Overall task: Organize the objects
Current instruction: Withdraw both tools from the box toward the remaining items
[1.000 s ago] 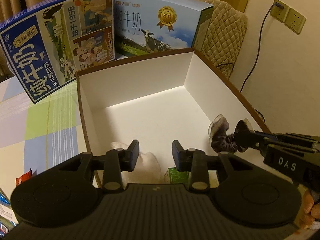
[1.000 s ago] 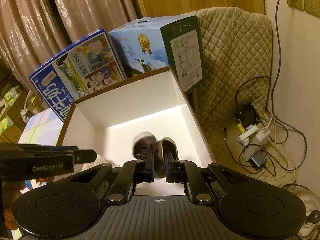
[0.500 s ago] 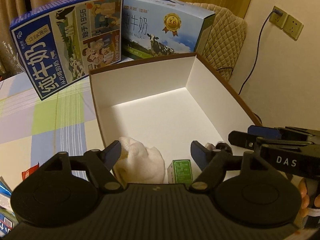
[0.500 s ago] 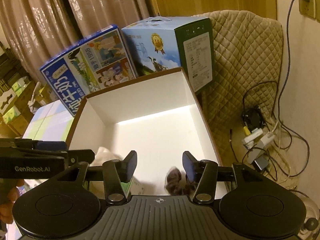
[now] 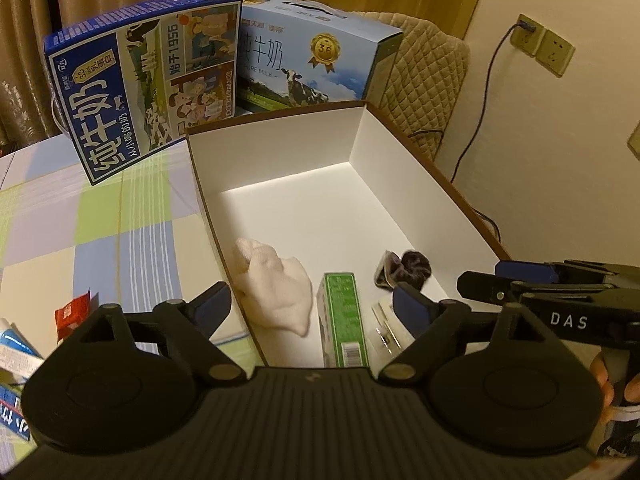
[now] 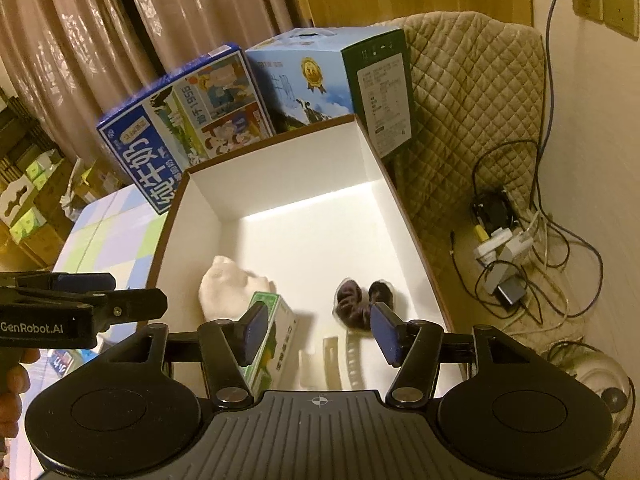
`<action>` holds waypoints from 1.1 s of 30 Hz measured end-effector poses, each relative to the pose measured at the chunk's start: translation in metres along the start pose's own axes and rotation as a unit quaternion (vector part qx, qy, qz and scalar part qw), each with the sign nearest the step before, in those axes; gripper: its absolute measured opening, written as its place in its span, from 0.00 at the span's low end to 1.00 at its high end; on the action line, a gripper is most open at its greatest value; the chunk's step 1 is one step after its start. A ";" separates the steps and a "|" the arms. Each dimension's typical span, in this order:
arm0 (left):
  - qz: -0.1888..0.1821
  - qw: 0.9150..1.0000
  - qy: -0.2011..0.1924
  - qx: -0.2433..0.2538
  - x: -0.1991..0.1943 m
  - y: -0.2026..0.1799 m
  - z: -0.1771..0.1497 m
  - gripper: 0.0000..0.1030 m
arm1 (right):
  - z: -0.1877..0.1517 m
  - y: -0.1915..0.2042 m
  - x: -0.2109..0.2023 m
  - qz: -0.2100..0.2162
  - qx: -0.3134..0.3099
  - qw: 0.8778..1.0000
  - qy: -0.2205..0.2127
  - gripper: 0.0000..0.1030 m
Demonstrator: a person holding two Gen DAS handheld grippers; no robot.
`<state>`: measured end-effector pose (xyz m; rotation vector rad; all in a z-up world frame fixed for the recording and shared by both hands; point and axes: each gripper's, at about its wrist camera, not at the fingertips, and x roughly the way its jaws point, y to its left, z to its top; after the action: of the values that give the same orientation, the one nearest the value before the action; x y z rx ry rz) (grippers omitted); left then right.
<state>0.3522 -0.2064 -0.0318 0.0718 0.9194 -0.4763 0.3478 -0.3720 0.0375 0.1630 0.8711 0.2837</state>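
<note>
Now both grippers, the left gripper [image 5: 308, 304] and the right gripper [image 6: 316, 332], are held wide apart and empty. Inside the box [image 6: 280, 152], the soft, light sock [image 6: 354, 306] is best pinched mid-bundle.

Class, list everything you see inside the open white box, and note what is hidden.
Inside the white box: a cream cloth, a green carton, a dark scrunchie and pale items near the front. The claw bodies cover the box's near end, so anything there is unseen.
</note>
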 end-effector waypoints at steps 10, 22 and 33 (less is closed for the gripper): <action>-0.007 1.000 -0.008 0.005 -0.030 -0.010 -0.022 0.86 | -0.019 0.008 -0.026 -0.005 0.004 1.000 -0.004 0.54; 0.002 1.000 -0.010 0.009 -0.058 -0.013 -0.050 0.93 | -0.045 0.022 -0.047 -0.003 0.008 1.000 0.003 0.54; 0.018 1.000 -0.001 0.003 -0.079 0.008 -0.075 0.96 | -0.071 0.049 -0.049 -0.001 0.010 1.000 0.020 0.54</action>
<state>0.2593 -0.1509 -0.0171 0.0938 0.9124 -0.4454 0.2543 -0.3387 0.0408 0.1766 0.9134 0.2775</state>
